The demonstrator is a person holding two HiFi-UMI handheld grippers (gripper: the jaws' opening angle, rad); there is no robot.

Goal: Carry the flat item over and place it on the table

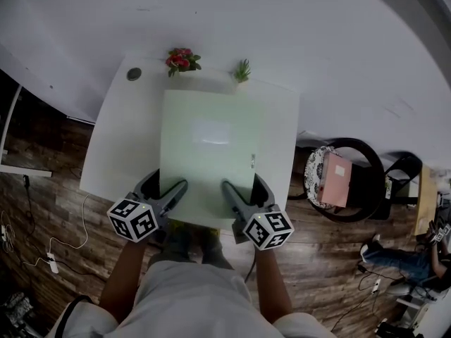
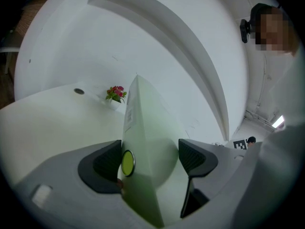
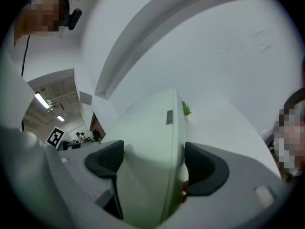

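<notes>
A pale green flat board (image 1: 208,146) is held level over the white table (image 1: 123,143), and its near edge reaches past the table's front edge. My left gripper (image 1: 163,186) is shut on the board's near left edge. My right gripper (image 1: 244,187) is shut on the near right edge. In the left gripper view the board (image 2: 147,128) runs edge-on between the jaws of the left gripper (image 2: 150,159). In the right gripper view the board (image 3: 152,128) fills the gap of the right gripper (image 3: 152,163). I cannot tell whether the board touches the tabletop.
A pot of red flowers (image 1: 182,60), a small green plant (image 1: 242,70) and a round grey disc (image 1: 134,74) stand along the table's far edge by the white wall. A black chair with a pink box (image 1: 337,180) stands at the right. Cables and a power strip (image 1: 51,262) lie on the wooden floor.
</notes>
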